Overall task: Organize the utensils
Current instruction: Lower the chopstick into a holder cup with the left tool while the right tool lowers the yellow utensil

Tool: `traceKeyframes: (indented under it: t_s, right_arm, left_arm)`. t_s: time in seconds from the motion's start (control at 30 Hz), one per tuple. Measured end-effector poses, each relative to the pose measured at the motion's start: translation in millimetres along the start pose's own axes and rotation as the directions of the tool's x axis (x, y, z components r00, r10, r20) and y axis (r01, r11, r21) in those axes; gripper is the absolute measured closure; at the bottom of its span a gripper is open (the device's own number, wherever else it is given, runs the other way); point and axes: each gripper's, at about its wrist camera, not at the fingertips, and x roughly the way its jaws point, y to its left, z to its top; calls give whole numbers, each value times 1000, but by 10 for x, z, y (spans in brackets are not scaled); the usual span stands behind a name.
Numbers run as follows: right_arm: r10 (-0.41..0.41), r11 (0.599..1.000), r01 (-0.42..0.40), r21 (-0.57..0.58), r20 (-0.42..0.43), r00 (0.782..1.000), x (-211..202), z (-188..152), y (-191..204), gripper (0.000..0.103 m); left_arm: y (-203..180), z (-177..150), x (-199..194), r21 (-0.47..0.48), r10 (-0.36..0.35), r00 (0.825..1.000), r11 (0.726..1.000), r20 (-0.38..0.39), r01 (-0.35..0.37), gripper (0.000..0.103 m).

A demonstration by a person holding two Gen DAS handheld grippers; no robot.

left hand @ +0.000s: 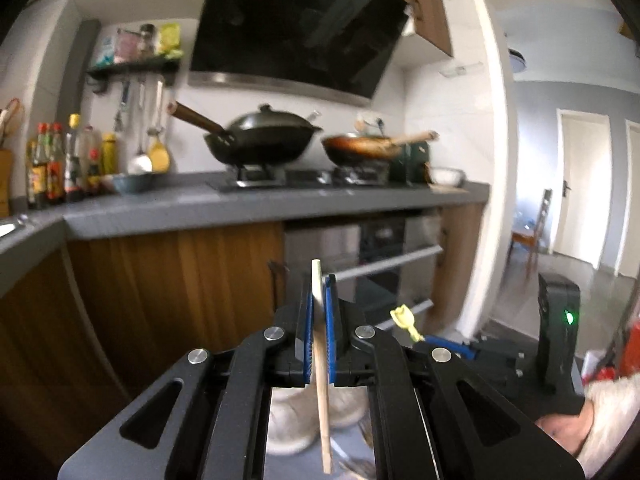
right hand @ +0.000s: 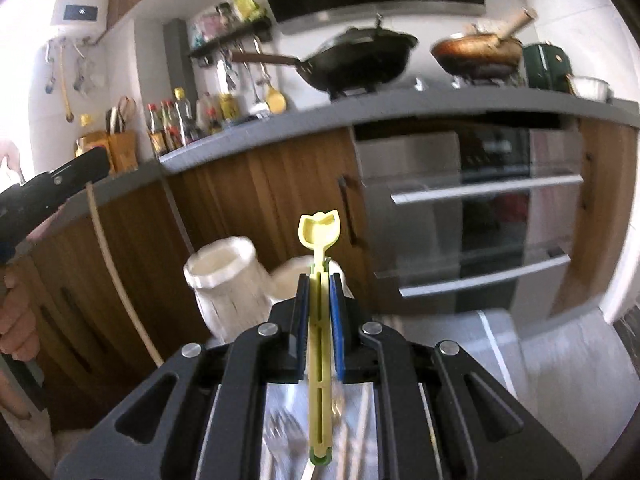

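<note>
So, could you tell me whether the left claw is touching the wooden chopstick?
Touching. The left wrist view shows the left claw shut on the wooden chopstick, both blue pads pressing its sides.

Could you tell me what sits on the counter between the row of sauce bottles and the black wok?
In the left wrist view, a blue-grey bowl sits between the sauce bottles and the black wok, with ladles hanging behind it.

A home kitchen: a lidded black wok (left hand: 262, 136) and a frying pan (left hand: 360, 148) sit on a gas hob under a black extractor hood (left hand: 296, 28), with sauce bottles (left hand: 60, 160), wooden cabinets (right hand: 260, 184) and a built-in oven (right hand: 480, 200).
</note>
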Motion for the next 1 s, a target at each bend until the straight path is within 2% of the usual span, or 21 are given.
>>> traceKeyframes:
  t_s: [0.17,0.33,0.47,0.63,0.77,1.0]
  right_arm:
    - [12,1000,-13,17,55,998,291,233,95,93]
    - [22,998,-26,52,68,997,583,308,86,93]
    - [24,997,-29,71,69,997,765,302,41,93]
    - [-1,995,-4,105,46,999,966,211,-62,93]
    - [-24,993,19,114,43,999,1080,158,-123,93]
    - [-63,995,59,79,48,997,1268,79,-75,93]
  left_arm:
    - [289,262,273,-39,77,997,996,22,-76,97]
    - [507,339,392,-109,115,992,988,55,-109,97]
    - [546,373,488,-107,149,986,984,67,-142,97]
    - [555,295,632,-106,153,987,983,54,-147,97]
    - [525,163,780,-70,168,986,984,21,-166,97]
    - [474,-92,970,-28,154,987,987,-55,-155,97]
